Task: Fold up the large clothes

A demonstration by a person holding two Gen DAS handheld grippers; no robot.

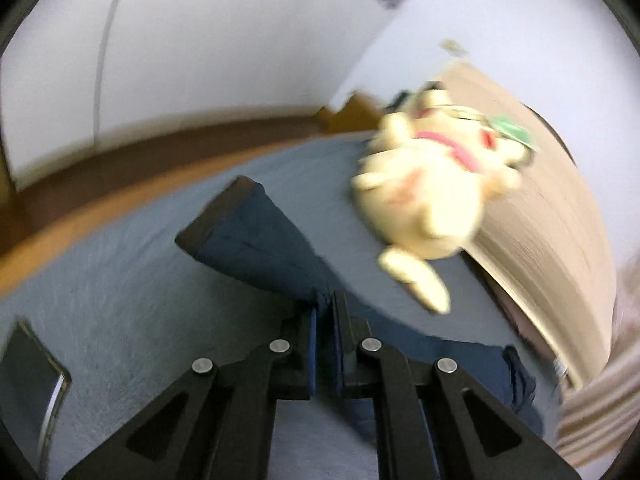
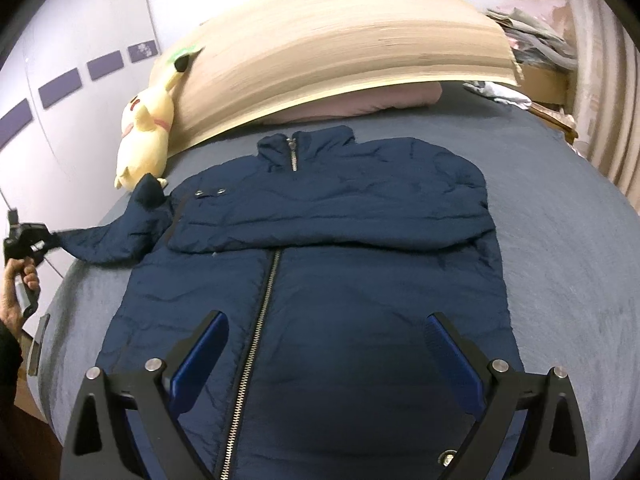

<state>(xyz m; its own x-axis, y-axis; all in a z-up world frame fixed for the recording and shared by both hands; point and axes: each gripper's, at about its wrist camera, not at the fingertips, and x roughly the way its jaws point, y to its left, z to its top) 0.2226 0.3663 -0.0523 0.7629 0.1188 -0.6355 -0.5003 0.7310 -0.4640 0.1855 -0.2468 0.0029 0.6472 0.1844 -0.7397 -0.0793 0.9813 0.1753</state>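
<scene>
A navy zip jacket (image 2: 320, 280) lies front up on the grey-blue bed (image 2: 560, 280), collar toward the headboard. One sleeve is folded across the chest (image 2: 340, 208). The other sleeve (image 2: 120, 236) stretches off to the left, its dark cuff (image 1: 216, 216) pointing away in the blurred left wrist view. My left gripper (image 1: 326, 312) is shut on that sleeve's fabric; from the right wrist view the left gripper (image 2: 50, 240) sits at the bed's left edge, held by a hand. My right gripper (image 2: 326, 316) hovers open above the jacket's lower front, nothing between its fingers.
A yellow plush toy (image 2: 146, 136) leans against the wooden headboard (image 2: 340, 40) beside the held sleeve. A pink pillow (image 2: 360, 100) lies under the headboard. A dark flat device (image 1: 28, 380) rests at the bed's left edge. Clutter (image 2: 532, 40) is piled at the back right.
</scene>
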